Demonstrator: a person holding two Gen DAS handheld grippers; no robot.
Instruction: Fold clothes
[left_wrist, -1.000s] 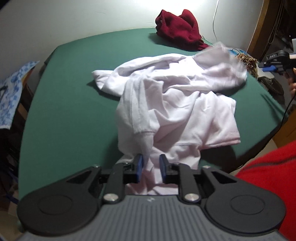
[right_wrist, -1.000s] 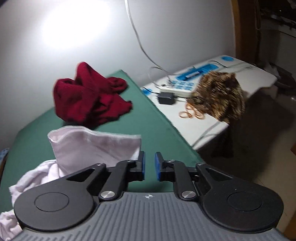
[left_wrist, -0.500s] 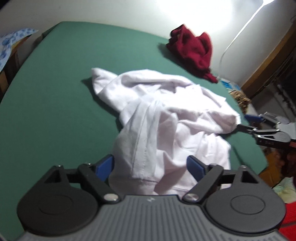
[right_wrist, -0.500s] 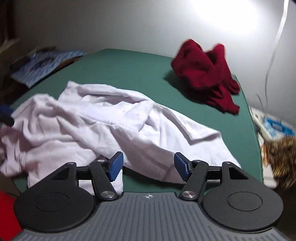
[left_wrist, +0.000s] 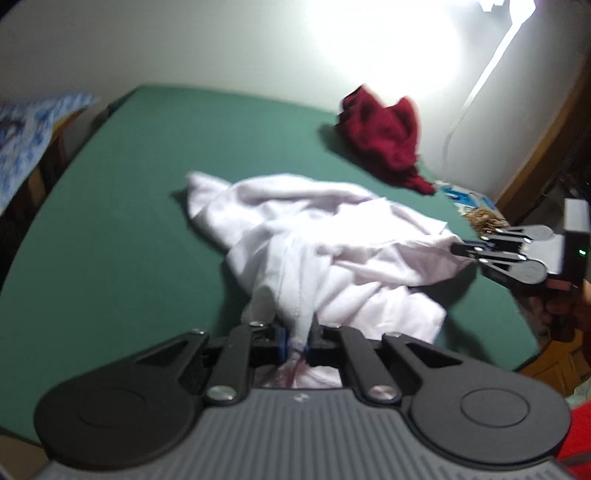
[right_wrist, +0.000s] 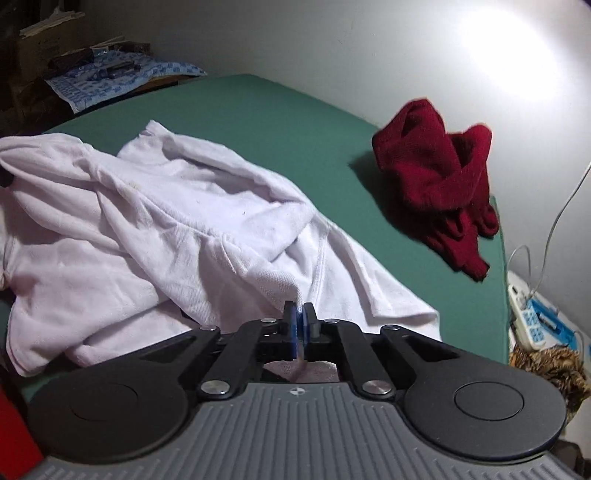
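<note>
A crumpled white shirt (left_wrist: 325, 251) (right_wrist: 155, 221) lies in a heap on the green table (left_wrist: 129, 192) (right_wrist: 280, 122). My left gripper (left_wrist: 297, 338) is shut on a fold of the shirt at its near edge, and the cloth rises in a ridge from between the pads. My right gripper (right_wrist: 299, 325) is shut on the shirt's hem on the side nearest the table's right edge. In the left wrist view the right gripper (left_wrist: 458, 250) shows at the far right, pinching a corner of the white cloth.
A dark red garment (left_wrist: 384, 136) (right_wrist: 439, 181) lies bunched at the table's far right by the wall. A power strip (right_wrist: 532, 317) and cable lie beyond the table's right edge, beside a brown furry item (right_wrist: 550, 365). Blue patterned cloth (left_wrist: 26, 129) (right_wrist: 122, 74) lies left of the table.
Both grippers stood open wide around the shirt's edges half a second ago; now both have shut on the white cloth. The right gripper swung from the side table over to the shirt.
</note>
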